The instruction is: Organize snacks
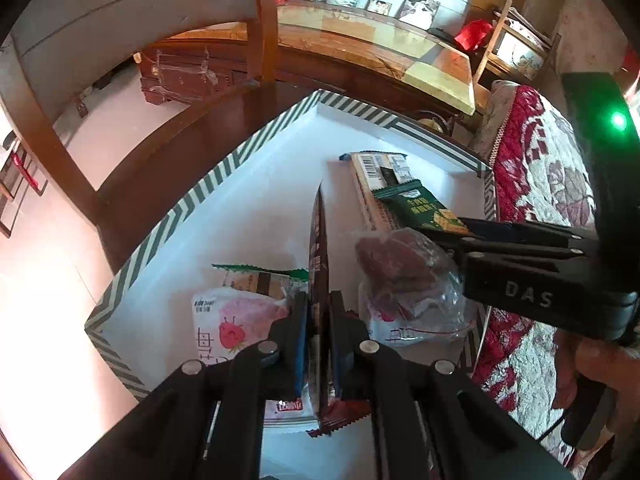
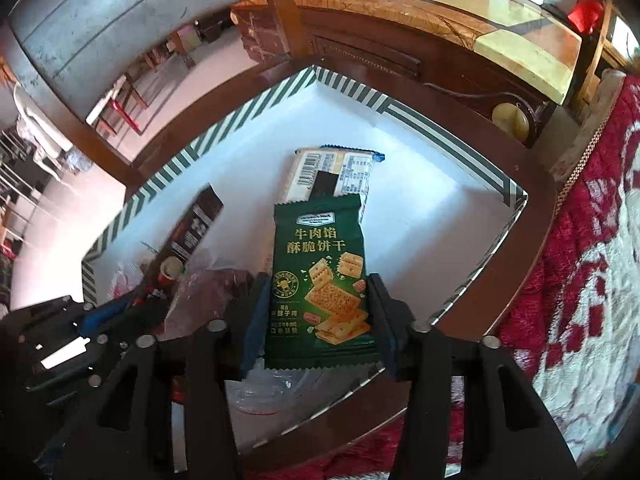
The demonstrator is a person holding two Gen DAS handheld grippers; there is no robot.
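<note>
My left gripper (image 1: 319,312) is shut on a dark brown snack packet (image 1: 319,248), held edge-on over the white box (image 1: 200,216) with the green-striped rim. My right gripper (image 2: 320,304) is shut on a green cracker packet (image 2: 320,280), flat above the same box (image 2: 420,232); it also shows in the left wrist view (image 1: 424,208). A beige barcode packet (image 2: 332,176) lies in the box behind. A clear bag with reddish-brown pieces (image 1: 396,264), a strawberry packet (image 1: 232,320) and a green-edged packet (image 1: 256,276) lie in the box.
The box sits on a dark wooden seat (image 1: 168,148) with chair posts (image 1: 264,20). A red and white quilt (image 2: 592,280) lies to the right. A glass-topped wooden table (image 1: 360,36) stands behind.
</note>
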